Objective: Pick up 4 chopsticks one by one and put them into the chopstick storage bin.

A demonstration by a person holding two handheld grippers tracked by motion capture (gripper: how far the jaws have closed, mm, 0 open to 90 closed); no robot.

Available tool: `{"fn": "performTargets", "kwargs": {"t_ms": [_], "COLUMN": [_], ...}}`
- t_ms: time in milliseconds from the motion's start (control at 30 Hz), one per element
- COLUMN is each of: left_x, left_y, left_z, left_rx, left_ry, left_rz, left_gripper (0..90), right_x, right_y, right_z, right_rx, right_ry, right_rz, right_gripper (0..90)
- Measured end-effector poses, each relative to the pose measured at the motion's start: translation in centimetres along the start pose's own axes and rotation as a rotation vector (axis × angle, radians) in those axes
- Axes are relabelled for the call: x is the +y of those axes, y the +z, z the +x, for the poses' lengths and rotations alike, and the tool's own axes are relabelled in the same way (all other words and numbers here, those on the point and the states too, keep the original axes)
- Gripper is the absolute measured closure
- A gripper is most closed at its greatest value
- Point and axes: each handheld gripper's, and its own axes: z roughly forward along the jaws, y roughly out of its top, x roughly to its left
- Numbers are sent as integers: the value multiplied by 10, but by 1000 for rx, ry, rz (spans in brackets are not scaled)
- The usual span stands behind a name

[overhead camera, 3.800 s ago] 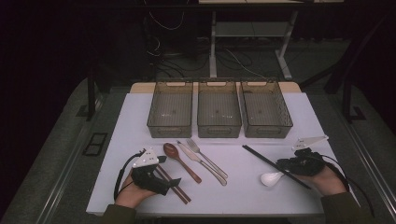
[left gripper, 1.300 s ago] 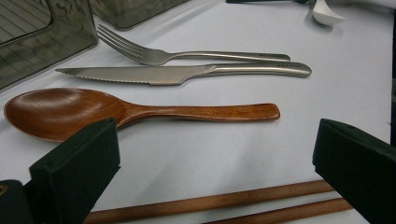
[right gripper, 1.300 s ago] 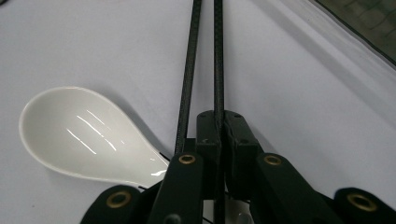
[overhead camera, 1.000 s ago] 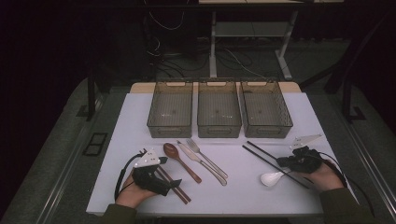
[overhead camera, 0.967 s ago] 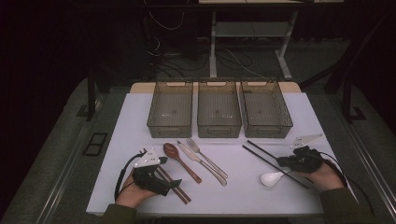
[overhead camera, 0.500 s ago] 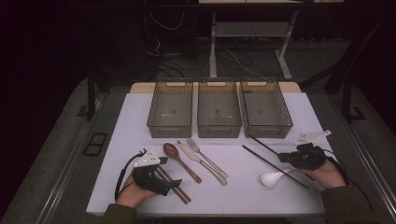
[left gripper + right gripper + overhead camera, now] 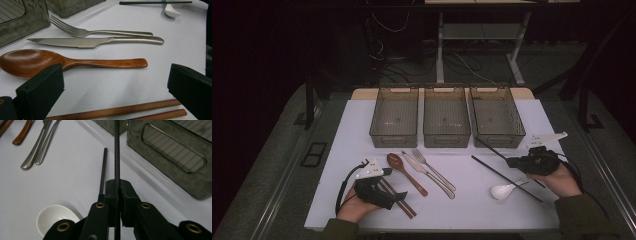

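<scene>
Wooden spoon [image 7: 62, 62]: brown wood, smooth, glossy varnish. Wooden chopsticks [image 7: 130, 111]: lighter brown wood, matt. Fork [image 7: 92, 31] and knife [image 7: 100, 41]: brushed metal, satin shine, knife edge serrated. Black chopstick [image 7: 116, 152] between jaws: black, matt, fine woven texture, material not sure. Second black chopstick [image 7: 103, 170]: same matt black. Soup spoon [image 7: 56, 220]: white, glossy, looks like ceramic. Bins [image 7: 446, 117]: smoky transparent plastic, ribbed floor. Table [image 7: 472, 200]: white, smooth, matt. Right gripper [image 7: 117, 192] pads: black, matt; brass-coloured rivets.
</scene>
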Motion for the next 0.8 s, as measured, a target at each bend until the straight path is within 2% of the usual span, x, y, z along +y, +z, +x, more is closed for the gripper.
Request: {"fn": "performTargets", "kwargs": {"t_ms": [67, 467, 733, 800], "left_x": [0, 0, 0, 0], "left_y": [0, 1, 1, 1], "left_z": [0, -1, -1, -1], "left_rx": [-2, -9, 2, -1], "left_ry": [7, 7, 13, 4], "left_rz": [-2, -2, -2, -14], "left_gripper": [0, 0, 0, 0], "right_x": [2, 20, 39, 44], "right_y": [1, 1, 4, 6], "right_z": [0, 1, 4, 4], "right_rx": [16, 41, 69, 73], "right_ry": [1, -2, -18, -19], "right_rz": [-6, -21, -20, -22], "right_gripper": [851, 851, 850, 850]}}
